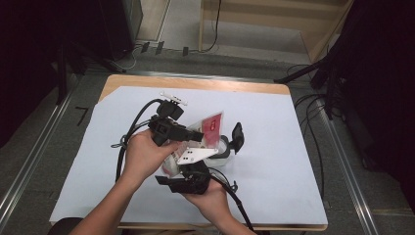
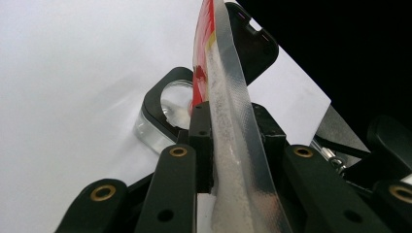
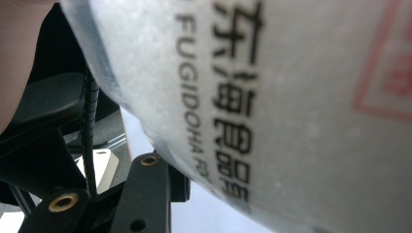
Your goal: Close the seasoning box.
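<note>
I hold a clear plastic pouch (image 1: 209, 133) of white granules up over the middle of the table, between my two grippers. My left gripper (image 1: 195, 136) reaches in level from the left, and its jaws are clamped on the pouch's flat sealed edge (image 2: 233, 111); in the left gripper view the pads press the clear strip from both sides, with the red printed label (image 2: 201, 53) rising above them. My right gripper (image 1: 188, 169) sits under and nearer to me, with its grey three-cornered plate (image 1: 195, 155) facing up. In the right gripper view the pouch's bulging side with black lettering (image 3: 272, 97) lies right against the camera, but I cannot tell whether those jaws are pressing on it. Just beyond the pouch, a clear glass jar (image 2: 165, 109) with a black clip lid (image 1: 238, 135) hinged open stands on the white paper sheet (image 1: 274, 147) covering the wooden table (image 1: 195, 83).
</note>
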`<move>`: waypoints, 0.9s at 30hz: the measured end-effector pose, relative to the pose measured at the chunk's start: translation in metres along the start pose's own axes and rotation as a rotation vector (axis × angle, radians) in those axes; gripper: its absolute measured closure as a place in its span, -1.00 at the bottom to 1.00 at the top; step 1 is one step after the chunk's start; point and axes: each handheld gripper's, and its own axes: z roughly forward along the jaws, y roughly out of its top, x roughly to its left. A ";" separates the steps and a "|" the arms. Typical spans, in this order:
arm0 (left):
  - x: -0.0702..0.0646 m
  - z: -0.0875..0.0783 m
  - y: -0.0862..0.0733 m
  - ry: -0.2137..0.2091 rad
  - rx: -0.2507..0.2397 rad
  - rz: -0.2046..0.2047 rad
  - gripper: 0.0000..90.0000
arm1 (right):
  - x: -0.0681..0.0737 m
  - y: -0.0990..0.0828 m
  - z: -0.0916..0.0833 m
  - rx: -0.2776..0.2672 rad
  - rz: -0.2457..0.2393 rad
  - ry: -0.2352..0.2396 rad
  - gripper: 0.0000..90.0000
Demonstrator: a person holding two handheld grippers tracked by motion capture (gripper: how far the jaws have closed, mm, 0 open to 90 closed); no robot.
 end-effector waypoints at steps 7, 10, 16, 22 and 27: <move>0.001 -0.002 -0.002 0.002 -0.001 -0.011 0.69 | 0.002 0.000 0.001 0.004 -0.016 -0.002 0.37; 0.002 -0.002 -0.002 -0.003 -0.005 -0.017 0.69 | 0.002 0.000 0.002 0.009 -0.027 -0.009 0.37; 0.001 -0.002 -0.002 -0.004 -0.007 -0.017 0.67 | 0.003 0.001 0.001 0.009 -0.019 -0.004 0.38; 0.002 -0.002 -0.002 -0.010 -0.007 -0.015 0.66 | 0.004 0.001 0.001 0.006 -0.008 0.003 0.38; 0.001 -0.002 -0.002 -0.007 -0.007 -0.011 0.66 | 0.004 0.002 0.001 0.006 -0.004 0.005 0.38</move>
